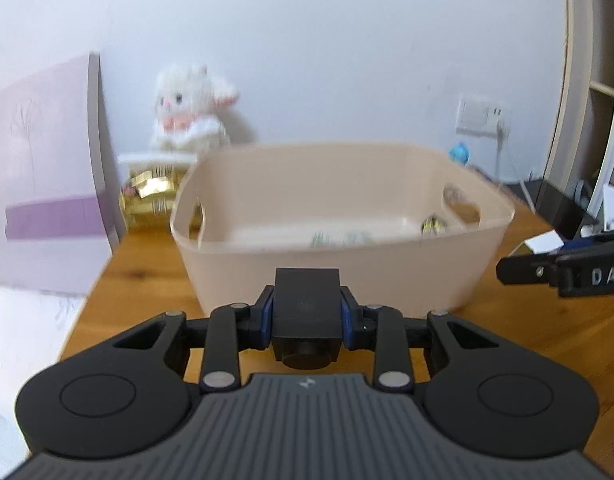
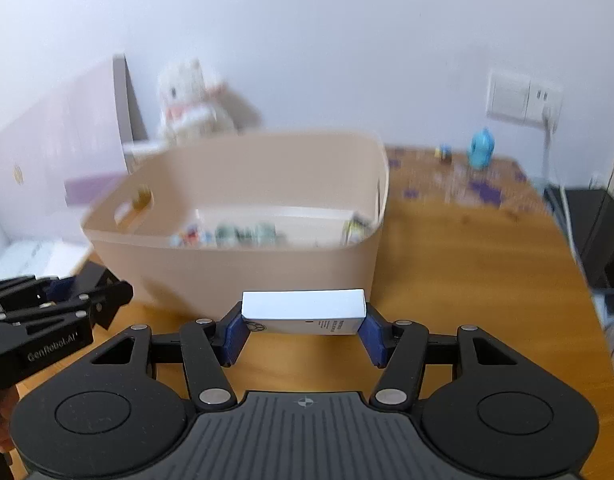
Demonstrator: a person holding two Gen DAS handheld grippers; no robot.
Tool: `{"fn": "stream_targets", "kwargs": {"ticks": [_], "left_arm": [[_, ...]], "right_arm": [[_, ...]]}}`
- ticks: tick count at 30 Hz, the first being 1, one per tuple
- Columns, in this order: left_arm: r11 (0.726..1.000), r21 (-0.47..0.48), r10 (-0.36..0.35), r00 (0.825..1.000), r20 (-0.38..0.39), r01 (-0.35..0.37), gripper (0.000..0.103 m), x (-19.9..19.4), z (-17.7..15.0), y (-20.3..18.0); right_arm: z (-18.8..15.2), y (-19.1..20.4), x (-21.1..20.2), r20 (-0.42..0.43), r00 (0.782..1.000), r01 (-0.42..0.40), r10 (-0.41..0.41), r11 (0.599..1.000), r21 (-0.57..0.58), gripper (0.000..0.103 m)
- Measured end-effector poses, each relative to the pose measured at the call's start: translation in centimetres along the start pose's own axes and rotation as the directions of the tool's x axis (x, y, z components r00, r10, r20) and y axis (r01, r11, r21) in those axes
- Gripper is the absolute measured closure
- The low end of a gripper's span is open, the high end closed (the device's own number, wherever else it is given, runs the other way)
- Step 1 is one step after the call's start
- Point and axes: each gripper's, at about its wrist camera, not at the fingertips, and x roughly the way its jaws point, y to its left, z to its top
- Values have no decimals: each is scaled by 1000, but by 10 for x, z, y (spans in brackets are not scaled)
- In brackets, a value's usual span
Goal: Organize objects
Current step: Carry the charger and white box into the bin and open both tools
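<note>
Tongs on our left [image 1: 306,312] clamp a small black camera-like block, our right tongs [image 2: 303,316] pinch a white box's short ends, both before the beige bin [image 2: 243,264] mid-desk; we judge them light, rigid, rather slick.

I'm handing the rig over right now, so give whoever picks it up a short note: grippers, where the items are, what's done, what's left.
Left gripper: shut on a black box, held in front of the beige bin.
Right gripper: shut on a white box, also just short of the bin's near wall.
The bin stands on the wooden table, open side up. Several small items already lie on its floor; blur hides what they are.
Done: both boxes picked up.
Left: probably carry each box over the rim and release it inside. The blue figurine near the wall may be next.
</note>
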Motion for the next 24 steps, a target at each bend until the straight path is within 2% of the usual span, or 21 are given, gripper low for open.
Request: {"fn": "stream_targets", "kwargs": {"ticks": [5, 11, 14, 18, 24], "left_arm": [[1000, 23, 6, 998, 63, -8, 69, -7, 29, 0], [998, 43, 42, 995, 92, -46, 69, 14, 63, 2], [997, 37, 59, 997, 41, -61, 69, 36, 73, 4], [997, 21, 77, 995, -56, -76, 69, 71, 74, 8], [996, 25, 92, 976, -198, -89, 69, 109, 60, 9]], "right_arm": [[30, 2, -22, 102, 995, -12, 11, 1000, 4, 48], [62, 1, -15, 163, 986, -25, 22, 999, 20, 48], [72, 6, -1, 162, 987, -11, 9, 1000, 10, 48], [78, 8, 30, 108, 994, -9, 8, 1000, 13, 48], [71, 19, 74, -12, 1000, 29, -29, 999, -23, 48]]}}
